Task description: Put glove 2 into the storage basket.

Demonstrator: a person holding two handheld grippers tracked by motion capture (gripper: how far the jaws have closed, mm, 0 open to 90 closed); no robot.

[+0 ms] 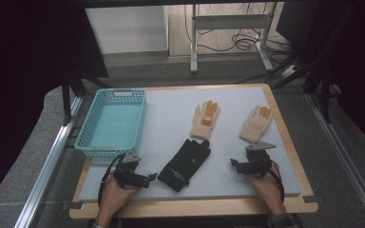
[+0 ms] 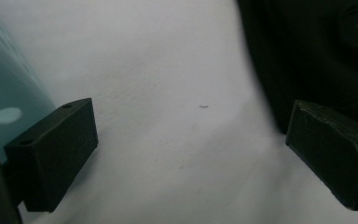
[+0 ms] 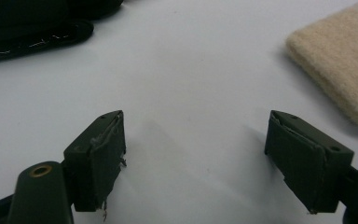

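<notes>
Three gloves lie on the desk (image 1: 285,187), and both tongs rest low near its near edge with nothing between their jaws. The left tongs (image 1: 148,179) stand spread wide, pointing toward the black glove (image 1: 184,166), which lies just beside them near the middle of the near edge; in the left gripper view its dark cloth (image 2: 317,60) sits just past one jaw. The right tongs (image 1: 234,164) are likewise spread and empty, near the right edge, with the cuff of the right cream glove (image 1: 255,124) close ahead of them; that cuff (image 3: 340,70) shows in the right gripper view, apart from the jaws. A second cream glove (image 1: 205,119) lies near the desk's middle, above the black one.

By my reading, the work is at its start: gathering gloves into the turquoise basket (image 1: 112,95) at the far left corner, none yet inside. The next move calls for closing one pair of jaws on a glove's cuff, low against the surface, then lifting clear.

Open room is generous: bare surface lies between the gloves and the basket, though its near wall stands close to the left hand (image 1: 116,197), so a carry must rise over the rim.
</notes>
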